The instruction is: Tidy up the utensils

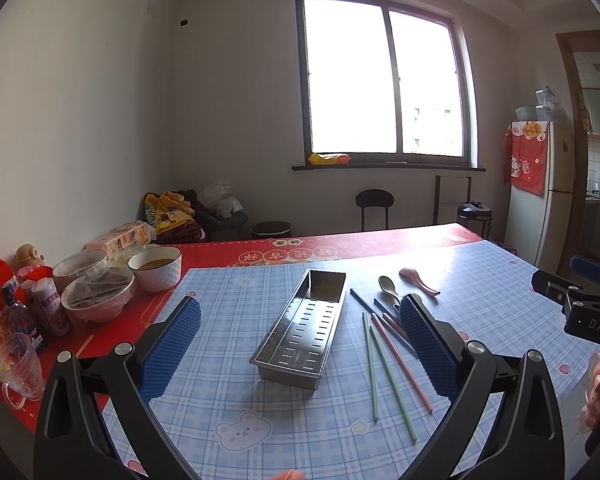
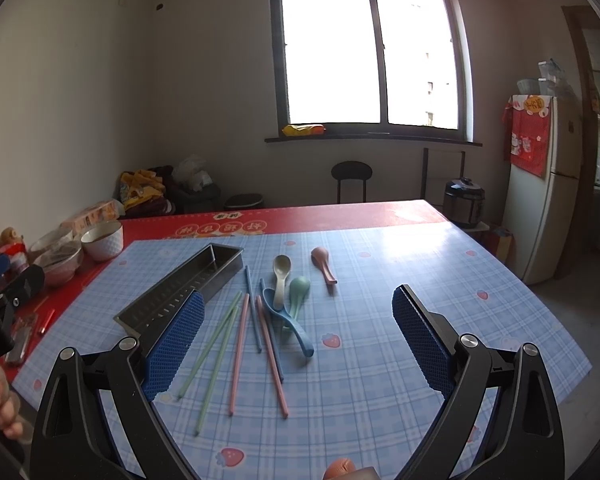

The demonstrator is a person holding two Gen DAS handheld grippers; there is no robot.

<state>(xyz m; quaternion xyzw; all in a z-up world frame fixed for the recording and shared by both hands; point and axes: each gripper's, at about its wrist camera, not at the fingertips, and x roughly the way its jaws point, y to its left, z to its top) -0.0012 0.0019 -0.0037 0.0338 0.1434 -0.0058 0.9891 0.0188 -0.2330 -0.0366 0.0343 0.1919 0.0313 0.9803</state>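
Observation:
A slotted metal utensil tray (image 1: 300, 326) lies empty on the blue checked tablecloth; it also shows in the right wrist view (image 2: 180, 286). To its right lie green chopsticks (image 2: 214, 364), pink chopsticks (image 2: 238, 354), blue chopsticks (image 2: 254, 304) and several spoons: beige (image 2: 281, 272), green (image 2: 299, 288), blue (image 2: 288, 322), pink (image 2: 323, 261). My left gripper (image 1: 300, 326) is open above the tray. My right gripper (image 2: 298, 344) is open above the chopsticks and spoons. Both are empty.
Bowls (image 1: 156, 268), a glass mug (image 1: 18, 364), bottles and snack packs stand along the table's left edge on the red cloth (image 1: 340, 244). A fridge (image 2: 544, 184), a stool (image 2: 351, 178) and a cooker (image 2: 463, 200) stand beyond the table.

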